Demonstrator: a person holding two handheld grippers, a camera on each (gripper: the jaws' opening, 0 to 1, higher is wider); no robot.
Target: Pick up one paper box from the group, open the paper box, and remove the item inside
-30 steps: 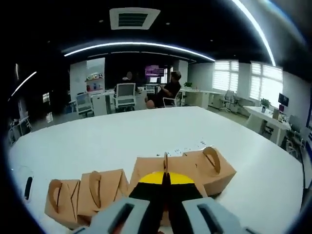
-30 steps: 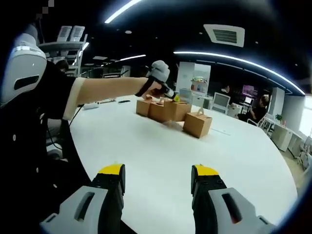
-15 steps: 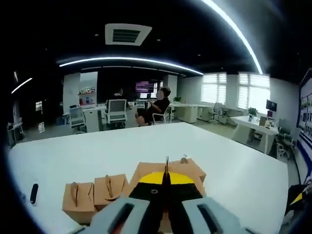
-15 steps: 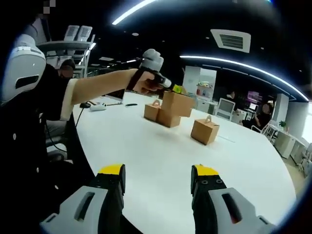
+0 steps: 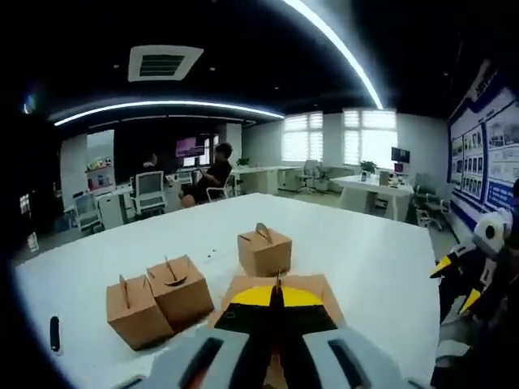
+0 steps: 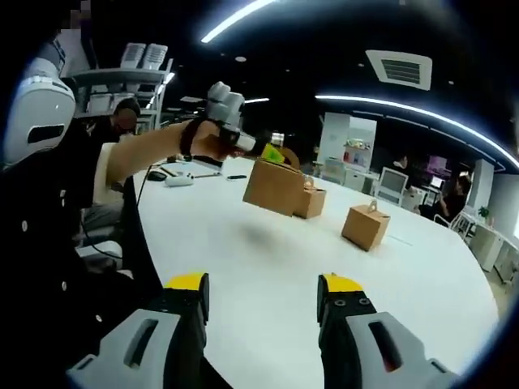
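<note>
One paper box is lifted above the white table, held by its handle.

In the right gripper view, the left gripper (image 6: 272,152) holds the lifted paper box (image 6: 274,185) clear of the table (image 6: 268,267), its jaws closed on the handle; further right stand a second box (image 6: 310,202) and a third box (image 6: 365,226). The right gripper (image 6: 263,301) has its jaws wide apart, holding nothing.
</note>
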